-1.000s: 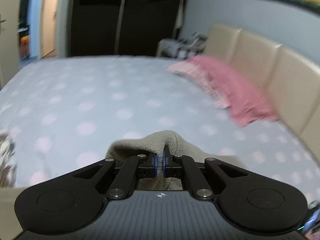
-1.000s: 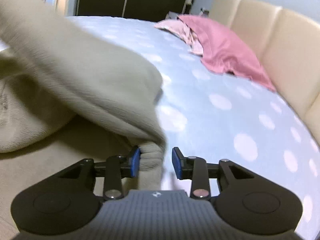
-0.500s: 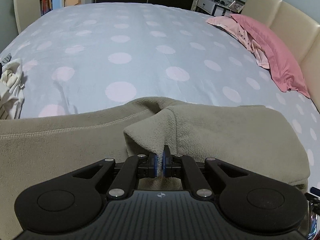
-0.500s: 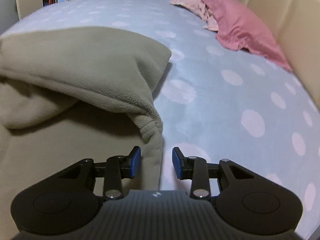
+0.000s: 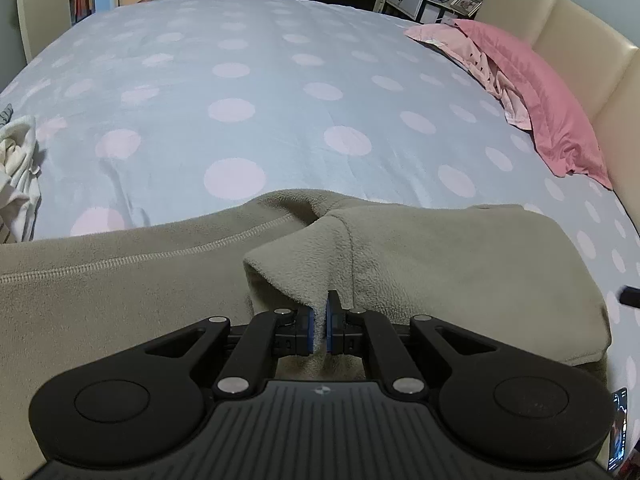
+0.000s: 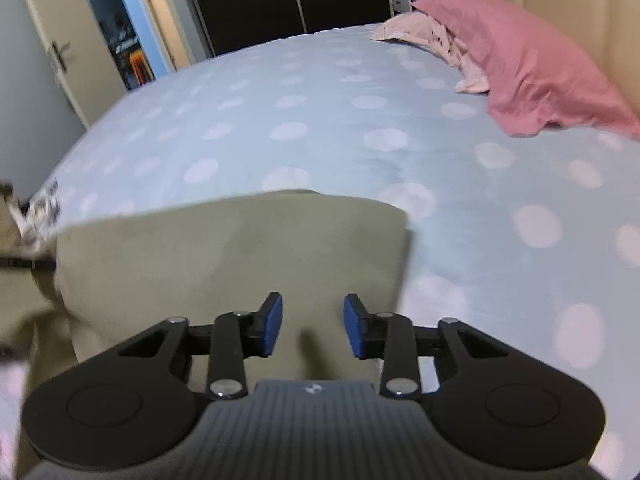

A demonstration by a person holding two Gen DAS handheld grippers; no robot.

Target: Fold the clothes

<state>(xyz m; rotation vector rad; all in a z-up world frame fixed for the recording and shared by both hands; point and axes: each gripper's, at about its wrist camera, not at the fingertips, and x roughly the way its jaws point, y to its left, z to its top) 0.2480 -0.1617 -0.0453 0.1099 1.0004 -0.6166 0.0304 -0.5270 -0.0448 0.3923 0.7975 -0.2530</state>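
Since the earlier frame the right gripper [image 6: 313, 326] has let go of the folded corner and lifted back off the olive fleece garment [image 5: 440, 264], while the left gripper [image 5: 319, 326] has barely shifted. The garment lies on the polka-dot bed [image 5: 280, 92], spread across the near edge with one flap doubled over onto its body.

The left gripper is clenched on a pinch of that flap's edge: the cloth rises in a small peak straight ahead of its fingers, and the blue pads press it from both sides. The right gripper hangs released above the same folded panel; its blue pads stand apart with nothing between them, only fleece showing beneath, and its jaws are easing slightly inward. That view is blurred, so I cannot tell how close the fingers are to the cloth.

What the next move turns on is this: the folded flap runs sideways across both views, its long axis along the bed's near edge, with the stitched seam [image 5: 132, 260] trailing off to the left of the left gripper and the flap's free end off to its right. The left gripper is the one in contact, so it is likely the hand to set or release the fold; the right is free and would need to come down onto a fresh edge. A pink pillow [image 5: 532, 92] and a pale crumpled cloth [image 5: 18, 160] lie well apart from the work.
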